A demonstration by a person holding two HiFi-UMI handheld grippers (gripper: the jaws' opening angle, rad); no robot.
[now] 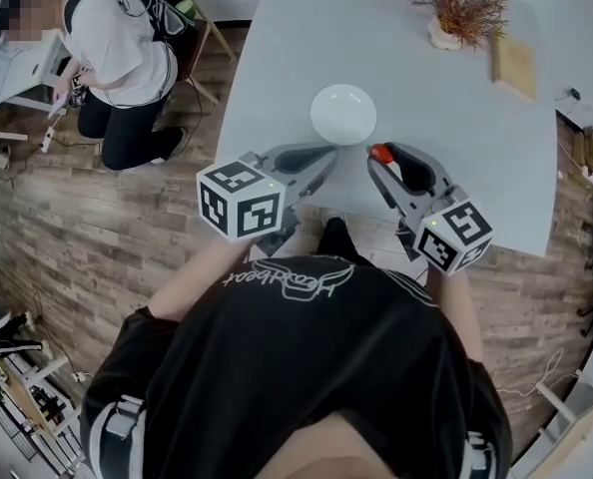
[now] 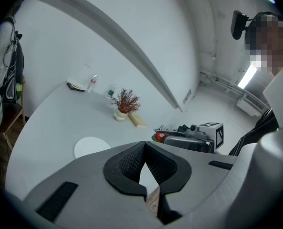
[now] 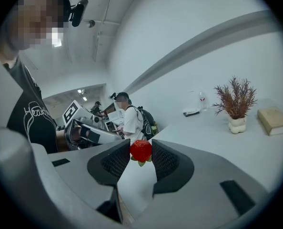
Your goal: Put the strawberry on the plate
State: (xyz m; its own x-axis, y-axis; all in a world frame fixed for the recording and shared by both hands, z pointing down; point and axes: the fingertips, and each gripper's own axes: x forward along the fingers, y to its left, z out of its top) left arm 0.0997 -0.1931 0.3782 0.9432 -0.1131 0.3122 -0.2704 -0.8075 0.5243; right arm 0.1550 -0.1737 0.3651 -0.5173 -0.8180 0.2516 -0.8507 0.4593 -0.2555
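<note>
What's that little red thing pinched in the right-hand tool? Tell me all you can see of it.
It is a strawberry: small, bright red, slightly bumpy, with a few green leaves at its lower end. The right gripper pinches its sides between two black ribbed pads, holding it in the air over the pale table. In the head view it hangs close to the white plate, not yet on it.

Lab-like workroom: white table (image 1: 296, 28), plank floor (image 1: 77, 228), person (image 1: 117, 48) at side desk (image 1: 7, 68).

in the head view, the right gripper's (image 1: 379, 160) fingers (image 1: 388, 189) partly hide the strawberry (image 1: 380, 153).
</note>
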